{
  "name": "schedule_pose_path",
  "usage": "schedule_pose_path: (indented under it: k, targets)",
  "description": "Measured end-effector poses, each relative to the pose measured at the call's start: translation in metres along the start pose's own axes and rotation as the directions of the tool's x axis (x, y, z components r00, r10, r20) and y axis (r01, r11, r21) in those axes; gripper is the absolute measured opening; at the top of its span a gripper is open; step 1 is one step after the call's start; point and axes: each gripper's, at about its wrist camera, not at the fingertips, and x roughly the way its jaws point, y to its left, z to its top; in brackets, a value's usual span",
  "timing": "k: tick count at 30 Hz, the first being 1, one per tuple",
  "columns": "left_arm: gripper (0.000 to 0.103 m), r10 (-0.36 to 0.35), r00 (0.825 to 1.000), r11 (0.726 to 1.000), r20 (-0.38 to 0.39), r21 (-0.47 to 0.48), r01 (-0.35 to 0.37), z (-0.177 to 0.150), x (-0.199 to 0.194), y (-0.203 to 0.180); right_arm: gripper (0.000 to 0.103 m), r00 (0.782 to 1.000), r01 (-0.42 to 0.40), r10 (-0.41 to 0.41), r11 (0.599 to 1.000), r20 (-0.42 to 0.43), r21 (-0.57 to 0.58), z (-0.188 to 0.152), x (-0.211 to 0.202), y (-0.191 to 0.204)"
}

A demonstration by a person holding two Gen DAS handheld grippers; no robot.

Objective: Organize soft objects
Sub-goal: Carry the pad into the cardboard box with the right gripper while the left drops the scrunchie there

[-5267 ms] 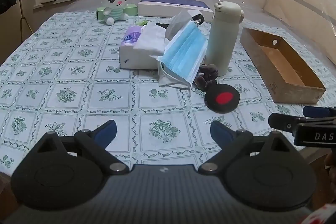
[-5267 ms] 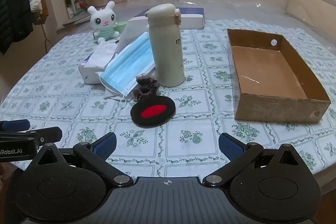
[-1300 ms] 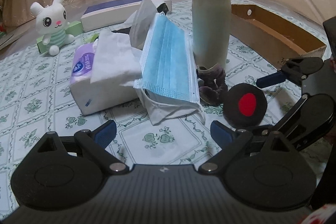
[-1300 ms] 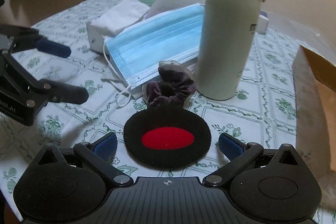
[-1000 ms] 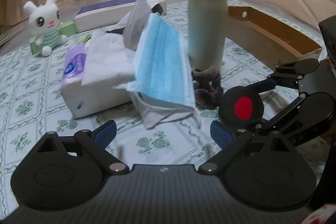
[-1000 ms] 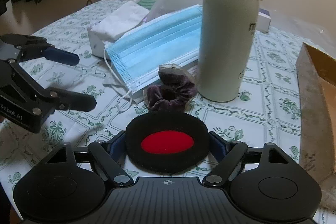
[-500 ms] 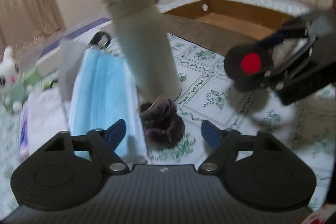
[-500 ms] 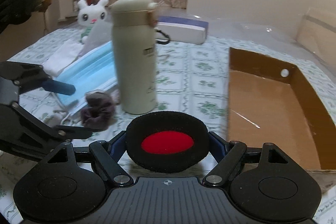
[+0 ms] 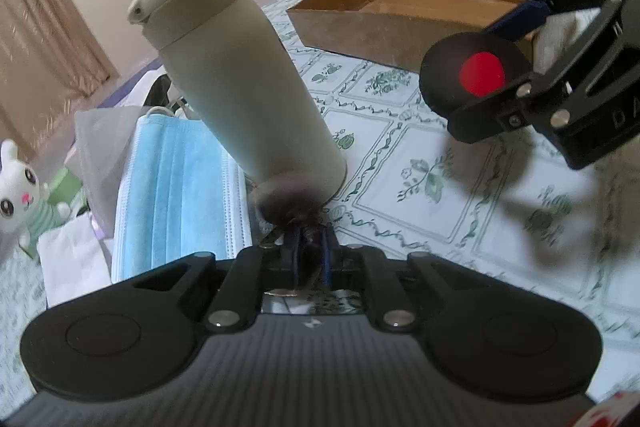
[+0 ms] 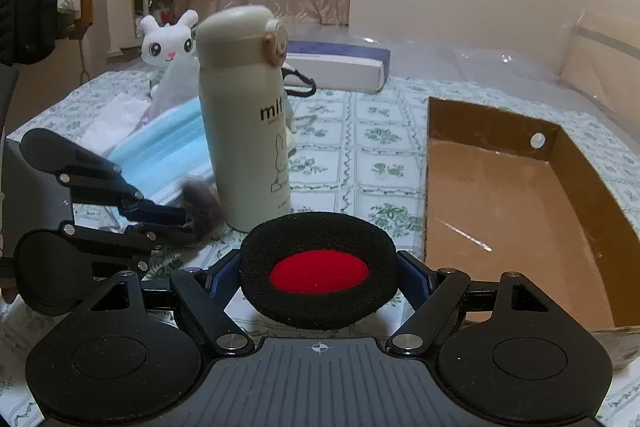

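A dark purple scrunchie (image 9: pixel 286 201) lies at the foot of the cream flask (image 9: pixel 240 79), beside a blue face mask (image 9: pixel 176 195). My left gripper (image 9: pixel 309 247) is closing, and its blue pads pinch the near edge of the scrunchie (image 10: pixel 200 203). My right gripper (image 10: pixel 318 275) is shut on a round black foam pad with a red centre (image 10: pixel 318 273). It holds the pad above the table, just left of the brown cardboard box (image 10: pixel 492 123). In the left wrist view the pad (image 9: pixel 480 75) hangs at the right, in front of the box (image 9: pixel 360 27).
A white plush rabbit (image 10: pixel 166 43), a tissue pack (image 9: pixel 68 263) and a flat white and blue box (image 10: pixel 340 63) lie behind the flask (image 10: pixel 244 131). The flowered tablecloth (image 9: pixel 420 167) shows bare between flask and box. Coats hang far left.
My left gripper moved in past the mask to the scrunchie and closed on it. My right gripper closed on the black pad, lifted it off the table and turned toward the box.
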Motion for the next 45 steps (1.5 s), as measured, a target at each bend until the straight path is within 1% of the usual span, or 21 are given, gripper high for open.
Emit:
schedule_pose_path:
  k: [4, 8, 11, 15, 19, 21, 24, 27, 29, 31, 34, 37, 39, 41, 43, 45]
  targets:
    - [0.008, -0.024, 1.000, 0.995, 0.015, -0.101, 0.026, 0.005, -0.016, 0.005, 0.080, 1.000, 0.008, -0.008, 1.000, 0.025, 0.002, 0.003, -0.015, 0.000]
    - [0.008, -0.042, 0.998, 0.979, 0.038, -0.199, 0.049, 0.011, -0.039, 0.005, 0.080, 0.998, 0.029, -0.030, 0.999, 0.056, 0.015, 0.006, -0.034, -0.002]
    - [0.008, -0.061, 0.996, 0.961, 0.060, -0.266, 0.075, 0.018, -0.058, 0.004, 0.080, 0.995, 0.060, -0.062, 0.998, 0.084, 0.032, 0.008, -0.050, -0.011]
    - [0.008, -0.080, 0.991, 0.944, 0.105, -0.312, 0.109, 0.040, -0.071, -0.004, 0.080, 0.986, 0.124, -0.132, 0.989, 0.106, 0.078, 0.010, -0.066, -0.037]
    - [0.008, -0.100, 0.982, 0.933, 0.162, -0.327, 0.149, 0.071, -0.072, -0.015, 0.080, 0.970, 0.204, -0.218, 0.970, 0.103, 0.133, 0.013, -0.075, -0.075]
    - [0.008, -0.113, 0.975, 0.930, 0.193, -0.324, 0.172, 0.089, -0.069, -0.024, 0.080, 0.964, 0.232, -0.249, 0.960, 0.095, 0.159, 0.013, -0.075, -0.094]
    - [0.008, -0.137, 0.964, 0.929, 0.229, -0.309, 0.205, 0.115, -0.058, -0.038, 0.080, 0.957, 0.266, -0.283, 0.945, 0.067, 0.190, 0.011, -0.070, -0.119]
    - [0.009, -0.169, 0.955, 0.921, 0.245, -0.306, 0.241, 0.134, -0.041, -0.051, 0.080, 0.953, 0.282, -0.299, 0.933, 0.045, 0.224, 0.004, -0.066, -0.141]
    - [0.013, -0.190, 0.949, 0.913, 0.250, -0.309, 0.265, 0.143, -0.029, -0.061, 0.080, 0.953, 0.284, -0.301, 0.927, 0.034, 0.245, -0.001, -0.063, -0.154]
    - [0.034, -0.206, 0.944, 0.906, 0.256, -0.315, 0.283, 0.149, -0.019, -0.067, 0.080, 0.954, 0.282, -0.299, 0.924, 0.028, 0.259, -0.005, -0.061, -0.163]
    - [0.035, -0.207, 0.948, 0.907, 0.242, -0.315, 0.278, 0.152, -0.005, -0.077, 0.080, 0.958, 0.268, -0.285, 0.924, 0.027, 0.274, -0.011, -0.057, -0.172]
    - [0.035, -0.205, 0.952, 0.909, 0.227, -0.317, 0.271, 0.148, 0.000, -0.079, 0.080, 0.964, 0.242, -0.262, 0.928, 0.034, 0.285, -0.014, -0.053, -0.175]
    - [0.035, -0.193, 0.956, 0.907, 0.222, -0.331, 0.260, 0.144, 0.000, -0.078, 0.082, 0.970, 0.218, -0.240, 0.931, 0.041, 0.291, -0.015, -0.050, -0.176]
    - [0.035, -0.177, 0.960, 0.906, 0.216, -0.344, 0.245, 0.138, -0.001, -0.075, 0.088, 0.973, 0.202, -0.227, 0.935, 0.053, 0.292, -0.015, -0.045, -0.176]
    - [0.035, -0.164, 0.963, 0.906, 0.214, -0.354, 0.233, 0.135, -0.004, -0.071, 0.092, 0.972, 0.199, -0.227, 0.936, 0.066, 0.291, -0.015, -0.046, -0.174]
    - [0.035, -0.149, 0.966, 0.906, 0.212, -0.363, 0.219, 0.131, -0.007, -0.068, 0.093, 0.971, 0.200, -0.230, 0.934, 0.068, 0.296, -0.014, -0.046, -0.174]
